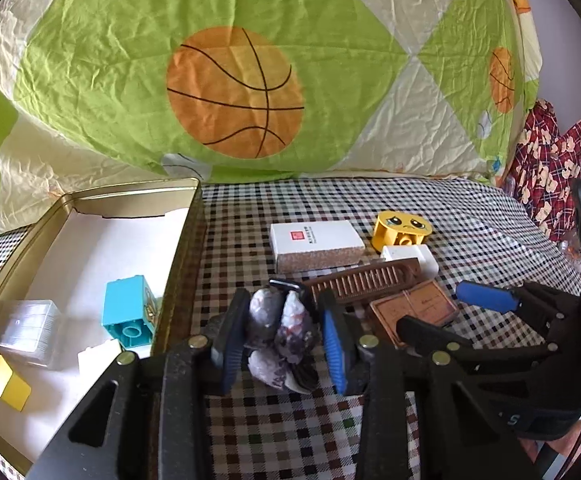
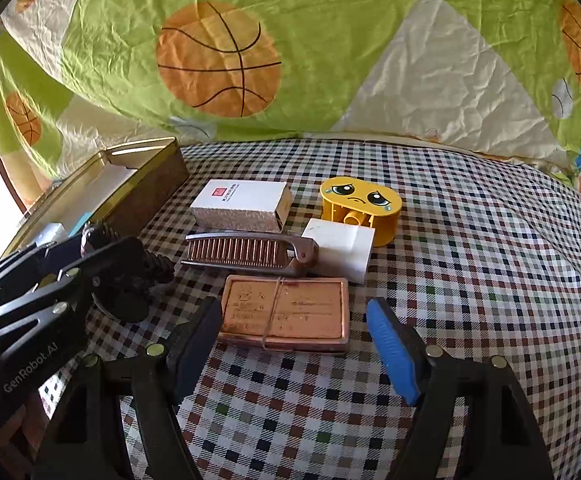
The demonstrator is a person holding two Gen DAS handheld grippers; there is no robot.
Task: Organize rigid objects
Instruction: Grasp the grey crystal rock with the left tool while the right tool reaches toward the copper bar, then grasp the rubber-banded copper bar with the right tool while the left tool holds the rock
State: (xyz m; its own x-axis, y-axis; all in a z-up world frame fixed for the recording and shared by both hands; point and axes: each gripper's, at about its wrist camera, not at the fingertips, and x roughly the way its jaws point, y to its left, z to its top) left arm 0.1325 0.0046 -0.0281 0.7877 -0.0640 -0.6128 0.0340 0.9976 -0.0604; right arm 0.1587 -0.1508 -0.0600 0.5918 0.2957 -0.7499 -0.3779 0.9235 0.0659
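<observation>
The left gripper is squeezing the dark shell clump; lift it gently into the tin box. The right gripper is waiting, jaws wide.

Between the jaws of the left gripper sits a mottled grey, white and dark purple lump; the pads are blue on black arms. Left of those jaws, a gold tin with a white lining holds a turquoise block, a yellow tile and a clear case. Just ahead of the right gripper lies a copper-brown plaque; beyond it a brown comb, a white box with a red square, a white block and a yellow block with a crying face. The cloth is checked black, brown and white; the quilt is green and cream with orange basketballs.
</observation>
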